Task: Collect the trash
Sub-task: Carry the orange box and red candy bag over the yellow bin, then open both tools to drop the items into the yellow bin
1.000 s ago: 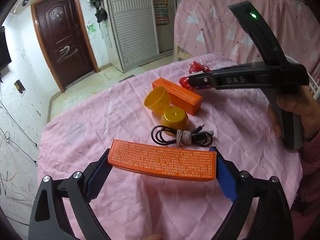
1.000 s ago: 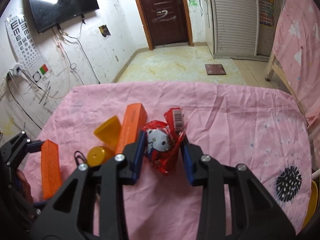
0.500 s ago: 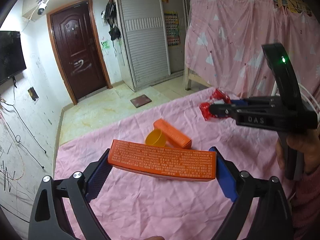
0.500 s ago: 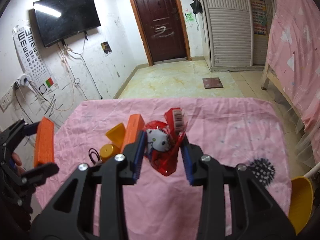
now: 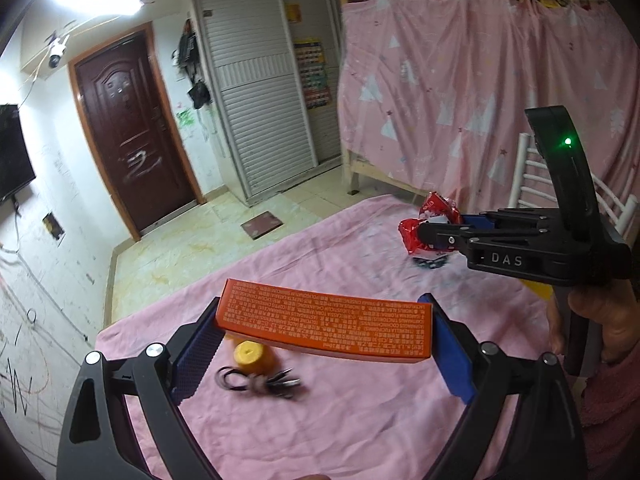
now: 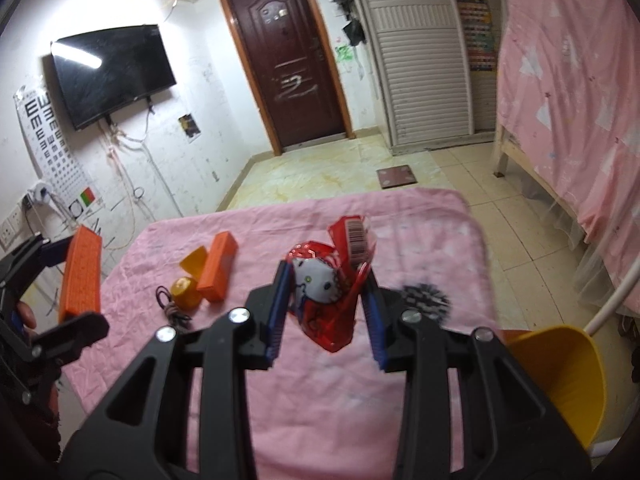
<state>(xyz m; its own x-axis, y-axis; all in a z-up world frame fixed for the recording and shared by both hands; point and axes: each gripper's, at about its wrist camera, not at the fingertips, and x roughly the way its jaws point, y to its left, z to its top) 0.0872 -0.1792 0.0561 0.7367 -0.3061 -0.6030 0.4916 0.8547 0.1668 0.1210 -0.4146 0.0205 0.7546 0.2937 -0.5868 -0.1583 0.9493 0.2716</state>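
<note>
My left gripper (image 5: pixel 324 332) is shut on a long orange box (image 5: pixel 324 326), held crosswise above the pink-clothed table (image 5: pixel 360 400); the box also shows at the left of the right wrist view (image 6: pixel 80 276). My right gripper (image 6: pixel 326 300) is shut on a crumpled red wrapper (image 6: pixel 326 296) with a white cat face, lifted above the table; it also shows in the left wrist view (image 5: pixel 430 228). A second orange box (image 6: pixel 218 266) lies on the table. A yellow bin (image 6: pixel 560 380) stands past the table's right edge.
Two yellow cups (image 6: pixel 186 292), one lying on its side (image 6: pixel 194 260), and a coiled black cable (image 5: pixel 256 382) lie on the table near the second box. A pink-curtained bed (image 6: pixel 568 100) stands at the right. Tiled floor (image 6: pixel 320 176) lies beyond the table.
Both grippers have risen and swung right with their loads. The yellow bin has come into the right wrist view. The objects on the table have dropped lower and left in view.
</note>
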